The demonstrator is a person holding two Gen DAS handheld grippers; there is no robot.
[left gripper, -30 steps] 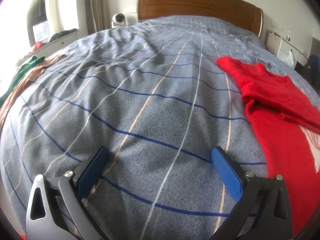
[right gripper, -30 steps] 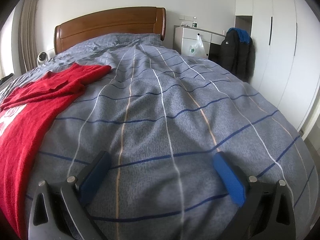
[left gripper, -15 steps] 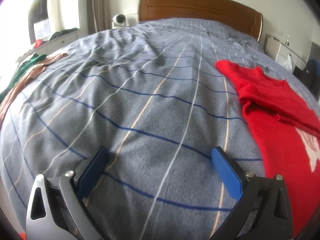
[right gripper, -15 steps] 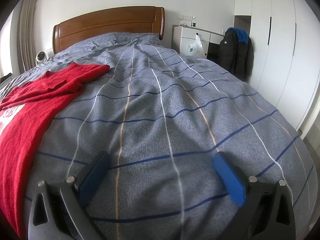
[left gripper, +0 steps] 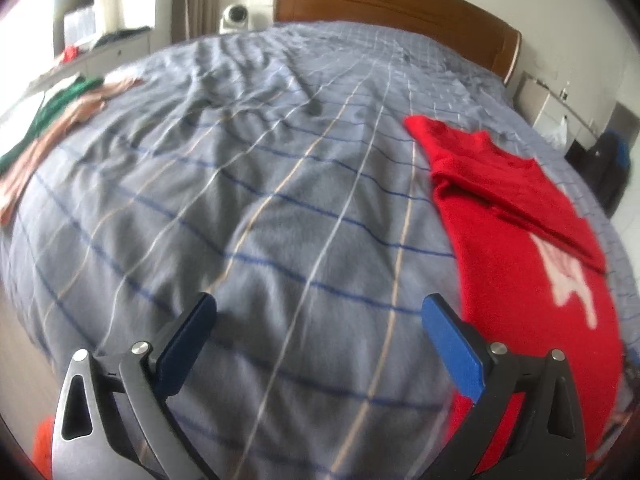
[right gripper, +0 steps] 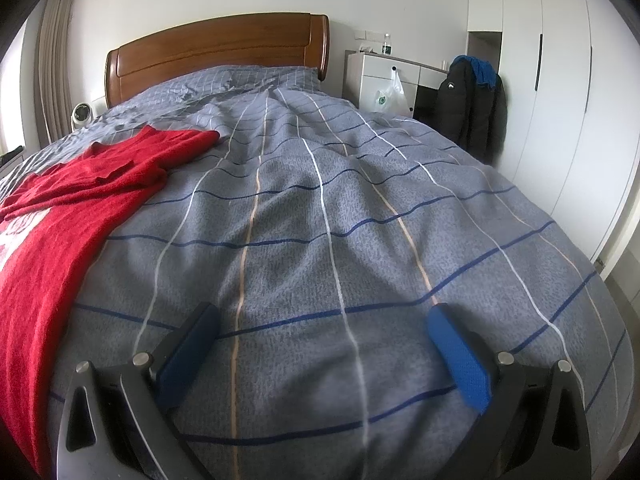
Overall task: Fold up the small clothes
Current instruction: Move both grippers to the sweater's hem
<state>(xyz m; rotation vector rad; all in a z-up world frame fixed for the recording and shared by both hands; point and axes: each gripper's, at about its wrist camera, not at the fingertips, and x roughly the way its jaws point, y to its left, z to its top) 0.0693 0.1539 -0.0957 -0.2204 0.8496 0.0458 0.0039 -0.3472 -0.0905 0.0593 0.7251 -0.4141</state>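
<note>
On a grey checked bedspread (right gripper: pixel 360 220), I hold both grippers over bare cover, and neither has hold of anything. The left gripper (left gripper: pixel 320 320) has its jaws spread wide with nothing between them, and the right gripper (right gripper: pixel 320 328) is spread the same way, hovering low above the bed. The red sweater (left gripper: pixel 520 240) lies flat between the two, just to the right of my left gripper and off to the left of my right one (right gripper: pixel 60 220). One sleeve looks already laid across the chest, though the left view is blurred and I cannot be sure of the fold. I judge the job barely begun: the body is unfolded. More clothes (left gripper: pixel 52 120) wait at the bed's far left edge.
</note>
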